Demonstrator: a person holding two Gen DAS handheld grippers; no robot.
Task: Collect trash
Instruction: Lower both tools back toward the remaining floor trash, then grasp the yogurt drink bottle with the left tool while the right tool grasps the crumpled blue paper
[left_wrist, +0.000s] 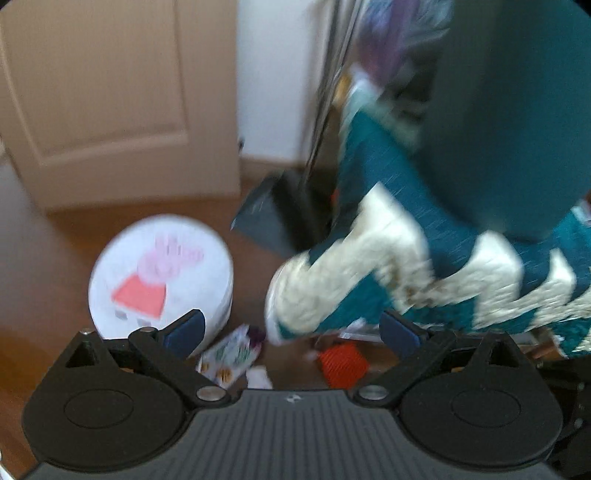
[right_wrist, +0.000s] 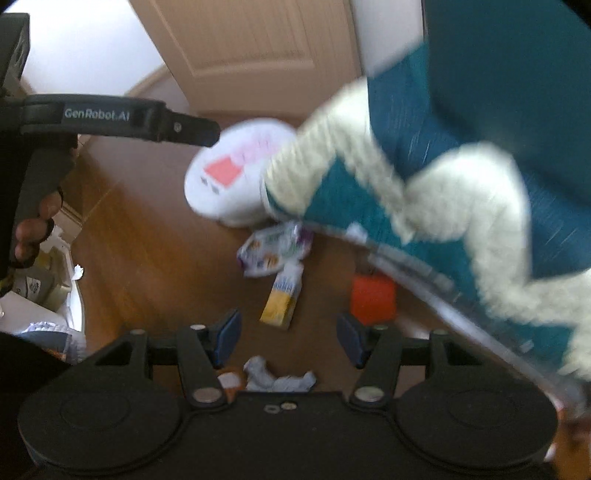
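Trash lies on the wooden floor. In the right wrist view I see a white snack wrapper (right_wrist: 275, 251), a small yellow carton (right_wrist: 282, 299), an orange ribbed block (right_wrist: 373, 299) and crumpled white tissue (right_wrist: 277, 376) just below the fingers. My right gripper (right_wrist: 288, 338) is open and empty above them. In the left wrist view my left gripper (left_wrist: 291, 332) is open and empty above the wrapper (left_wrist: 231, 356), the orange block (left_wrist: 343, 363) and a bit of tissue (left_wrist: 258, 376). The left gripper also shows from the side, held by a hand, in the right wrist view (right_wrist: 195, 134).
A white round box with a pig cartoon (left_wrist: 159, 277) (right_wrist: 232, 173) stands on the floor beyond the trash. A teal and cream bedspread (left_wrist: 443, 266) (right_wrist: 443, 192) hangs at the right. A beige door (left_wrist: 110, 96) is behind. A white bag with items (right_wrist: 48, 291) sits at the left.
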